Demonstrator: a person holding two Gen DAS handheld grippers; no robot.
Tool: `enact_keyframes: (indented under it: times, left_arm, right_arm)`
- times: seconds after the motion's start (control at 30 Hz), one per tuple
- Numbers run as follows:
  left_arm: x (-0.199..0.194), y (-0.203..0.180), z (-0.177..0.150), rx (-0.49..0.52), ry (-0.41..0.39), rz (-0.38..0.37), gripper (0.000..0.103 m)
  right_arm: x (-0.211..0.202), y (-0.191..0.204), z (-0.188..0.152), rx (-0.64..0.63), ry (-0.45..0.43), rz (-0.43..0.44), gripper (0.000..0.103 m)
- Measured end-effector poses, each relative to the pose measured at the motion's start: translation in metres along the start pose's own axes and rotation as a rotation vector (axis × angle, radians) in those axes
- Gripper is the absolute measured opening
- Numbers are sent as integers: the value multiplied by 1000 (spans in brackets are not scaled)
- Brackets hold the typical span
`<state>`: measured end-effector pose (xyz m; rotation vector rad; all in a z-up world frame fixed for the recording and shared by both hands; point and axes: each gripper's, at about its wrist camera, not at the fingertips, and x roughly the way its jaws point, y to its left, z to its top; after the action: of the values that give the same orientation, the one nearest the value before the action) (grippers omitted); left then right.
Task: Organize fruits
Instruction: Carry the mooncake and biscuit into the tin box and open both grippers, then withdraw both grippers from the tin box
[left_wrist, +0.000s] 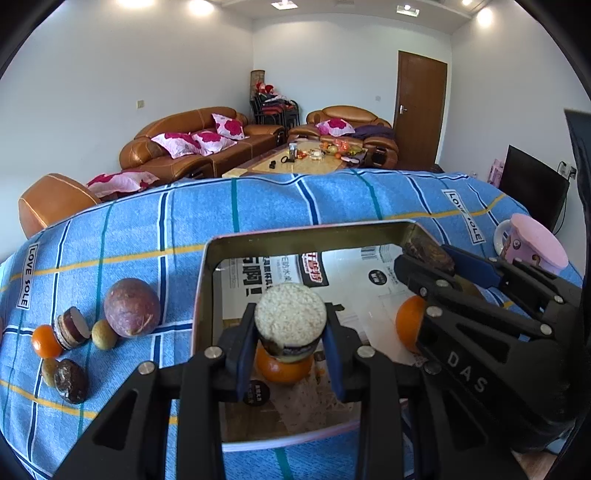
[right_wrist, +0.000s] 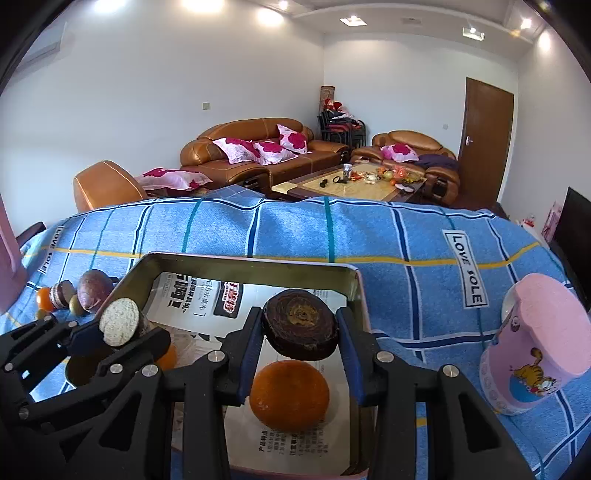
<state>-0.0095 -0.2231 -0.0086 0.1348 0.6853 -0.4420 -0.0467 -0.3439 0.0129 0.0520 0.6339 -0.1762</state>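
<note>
tin tray (right_wrist: 354, 291) walls hem both oranges (right_wrist: 289, 395), pink cup (right_wrist: 532, 343) right, bare cloth (right_wrist: 295, 229) beyond

White walls (right_wrist: 155, 85), white ceiling (right_wrist: 406, 22) with recessed spotlights lit, plus 2 square panel lights. Far back: long brown leather sofa (right_wrist: 258, 155) on the left wall, pink-and-white floral cushions (right_wrist: 255, 149) on it. Armchair (right_wrist: 417, 155) of the same leather at the far wall, 1 cushion, a dark purple cloth on its right. Low coffee table (right_wrist: 354, 184) between them, cluttered with small items. Stacked dark chairs (right_wrist: 341, 127) in the far corner. Brown wooden door (right_wrist: 484, 140) far right, shut. Dark TV screen (left_wrist: 535, 184) on the right wall. Nearer left, a leather stool (right_wrist: 103, 184). Floor mostly hidden.
</note>
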Motion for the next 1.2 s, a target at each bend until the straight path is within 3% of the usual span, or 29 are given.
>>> enact_keyframes:
  times: [0.33,0.5,0.63,0.73,0.8,0.87,0.97,1.2]
  left_arm:
    - [-2,4,-2,-21,-8,16,37]
    - [-9,10,-3,-41,-25,45,55]
    - [-11,13,-3,-52,-32,41,62]
    - [-16,10,-3,-37,-48,13,80]
    - [-22,3,-2,-25,-81,24,103]
    - [-35,-1,-3,-5,-159,50,103]
    - [-44,-2,-2,8,-205,83,103]
    - [-35,22,1,-71,-165,165,103]
  right_arm:
    - [9,-3,-3,67,61,88,43]
    - [4,-6,-3,86,39,92,43]
    - [3,-13,-2,123,36,114,43]
    - [-2,-20,0,161,9,135,44]
    - [-10,-25,1,193,-35,152,65]
    - [-21,-29,2,215,-103,146,77]
    - [-35,-32,5,218,-177,120,77]
    - [-47,-33,4,202,-282,33,77]
